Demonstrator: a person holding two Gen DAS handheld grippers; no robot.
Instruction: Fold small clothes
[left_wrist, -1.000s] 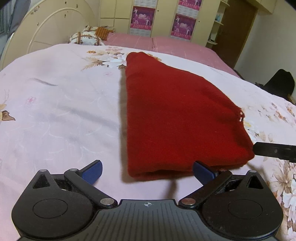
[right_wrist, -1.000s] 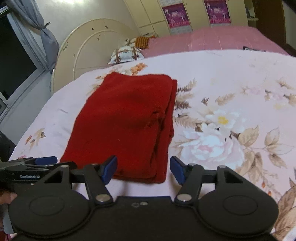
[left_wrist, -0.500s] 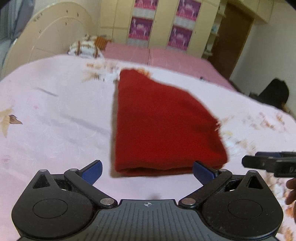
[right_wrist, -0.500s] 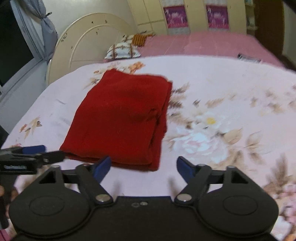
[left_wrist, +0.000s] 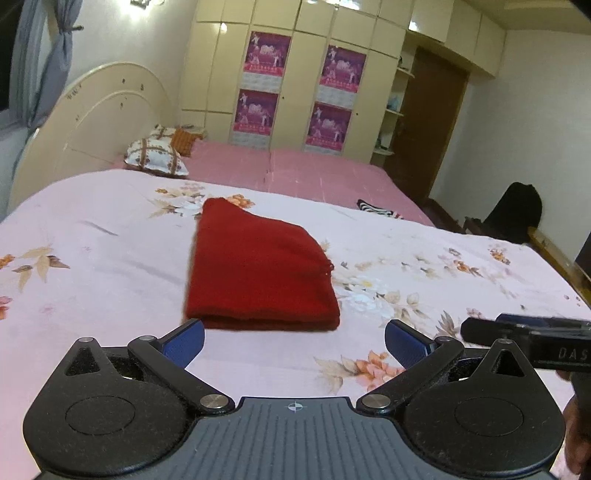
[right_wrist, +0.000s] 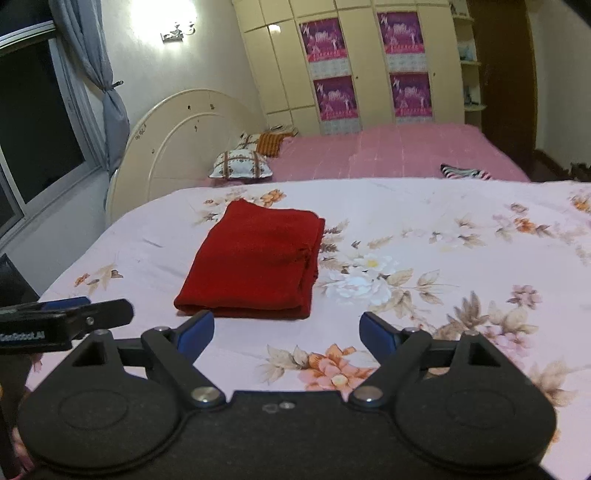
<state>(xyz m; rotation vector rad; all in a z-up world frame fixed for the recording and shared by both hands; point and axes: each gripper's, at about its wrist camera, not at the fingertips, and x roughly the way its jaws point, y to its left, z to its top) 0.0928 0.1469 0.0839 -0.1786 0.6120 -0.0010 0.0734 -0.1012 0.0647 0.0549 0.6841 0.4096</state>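
Fold small clothes, end of a fold. The red garment (left_wrist: 258, 273) lies as a compact folded rectangle on the floral bedspread (left_wrist: 92, 266), which serves here as landmark: the garment sits near the bedspread's middle, its doubled fold edge toward the cameras, its far end toward the patterned pillow (left_wrist: 157, 157) beyond the bedspread's far edge. The left tongs (left_wrist: 293, 345) stand released, nothing between the blue pads, above the bedspread's near part and short of the garment. The right tongs (right_wrist: 286, 332) are opening, likewise with nothing between them and clear of the cloth. Judged from this layout, the fold on this piece appears complete and both tongs are off it. The next move probably calls for either a last tidying of the loose right-hand layers or turning to another garment; a striped item (right_wrist: 463, 171) lies beyond the bedspread's far edge.
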